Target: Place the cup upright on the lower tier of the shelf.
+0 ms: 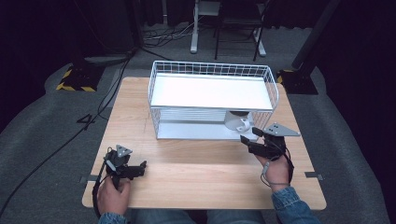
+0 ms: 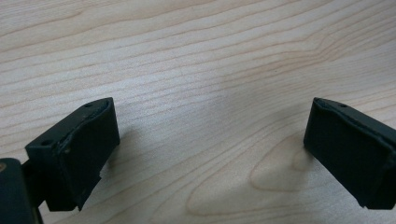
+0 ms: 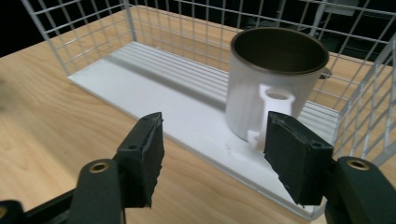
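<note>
A white two-tier wire rack stands at the back middle of the wooden table. On its lower shelf, at the right end, stands a silvery metal mug, upright, handle toward me. My right gripper is open just in front of the shelf's edge, a short way from the mug, holding nothing. My left gripper is open low over bare wood at the table's front left, nothing between its jaws.
The rack's upper shelf is a bare white panel. Wire mesh closes the rack's back and sides; its front is open. Dark floor with cables and stand bases surrounds the table.
</note>
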`<state>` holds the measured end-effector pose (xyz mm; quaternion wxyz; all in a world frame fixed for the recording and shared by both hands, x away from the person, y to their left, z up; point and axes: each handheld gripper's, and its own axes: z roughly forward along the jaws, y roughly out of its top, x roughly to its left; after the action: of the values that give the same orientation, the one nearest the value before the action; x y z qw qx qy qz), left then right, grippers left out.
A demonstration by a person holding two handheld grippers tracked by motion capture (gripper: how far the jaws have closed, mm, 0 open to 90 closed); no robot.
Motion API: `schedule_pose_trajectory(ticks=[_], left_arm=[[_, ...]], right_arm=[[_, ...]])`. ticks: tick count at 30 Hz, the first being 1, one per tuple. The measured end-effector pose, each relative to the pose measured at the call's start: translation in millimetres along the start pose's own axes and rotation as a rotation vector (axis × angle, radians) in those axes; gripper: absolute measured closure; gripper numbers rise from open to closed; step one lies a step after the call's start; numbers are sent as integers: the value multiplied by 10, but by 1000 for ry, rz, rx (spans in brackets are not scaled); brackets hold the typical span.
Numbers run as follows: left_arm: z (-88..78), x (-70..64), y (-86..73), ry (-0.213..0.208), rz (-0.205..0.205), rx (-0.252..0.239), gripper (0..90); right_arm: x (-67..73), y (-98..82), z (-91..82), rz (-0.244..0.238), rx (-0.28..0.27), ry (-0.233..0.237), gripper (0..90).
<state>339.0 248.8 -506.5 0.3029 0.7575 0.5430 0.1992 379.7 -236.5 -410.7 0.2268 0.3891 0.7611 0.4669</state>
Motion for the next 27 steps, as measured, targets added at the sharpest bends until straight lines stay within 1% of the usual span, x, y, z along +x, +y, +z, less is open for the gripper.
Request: schedule_pose_trajectory(ticks=[4,9,17,22,27], left_arm=[[0,0,0,0,0,0,38],[0,1,0,0,0,0,38],[0,0,0,0,1,0,38],[2,-3,2,0,-4,2,35],[5,1,6,0,0,2,34]], right_arm=[[71,-50,-85,-7,-3,38,345],[132,-140,-176,-15,14,86,315],[238,-289,-234,-43,75,131,289],[313,-383,-226,-56,116,161,287],[384,-508,-184,-59,171,185,284]])
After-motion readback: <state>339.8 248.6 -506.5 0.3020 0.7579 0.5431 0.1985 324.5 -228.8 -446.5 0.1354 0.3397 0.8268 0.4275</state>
